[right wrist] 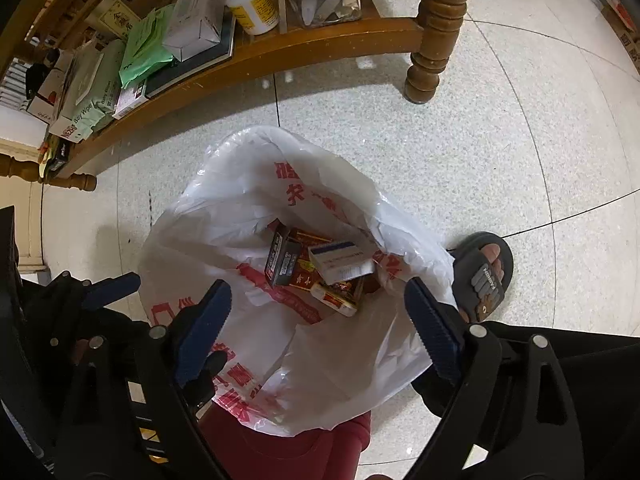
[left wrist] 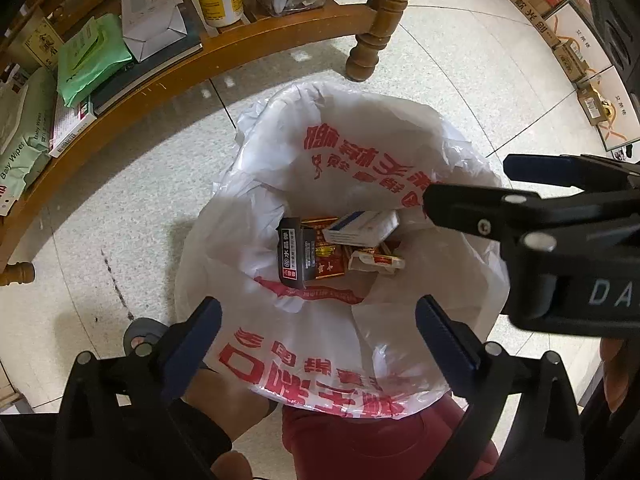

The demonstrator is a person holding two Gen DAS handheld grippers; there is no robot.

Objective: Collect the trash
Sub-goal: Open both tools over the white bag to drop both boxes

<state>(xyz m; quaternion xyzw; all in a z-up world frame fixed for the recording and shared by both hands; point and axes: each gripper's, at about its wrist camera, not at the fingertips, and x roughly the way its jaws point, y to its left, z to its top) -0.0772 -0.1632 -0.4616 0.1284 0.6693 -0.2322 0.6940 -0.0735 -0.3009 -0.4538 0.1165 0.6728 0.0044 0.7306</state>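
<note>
Trash, a handful of small cardboard boxes (left wrist: 340, 248), lies at the bottom of a white plastic bag (left wrist: 360, 152) that lines a red bin (left wrist: 360, 440) on the tiled floor (left wrist: 460, 72), at the centre of both views. The left gripper (left wrist: 318, 340) and the right gripper (right wrist: 318, 318) hover over the bag's mouth with jaws spread wide and nothing between them, likely just emptied. A cluttered wooden shelf (left wrist: 280, 36) fills the upper left of the frame, perhaps holding more to collect.
</note>
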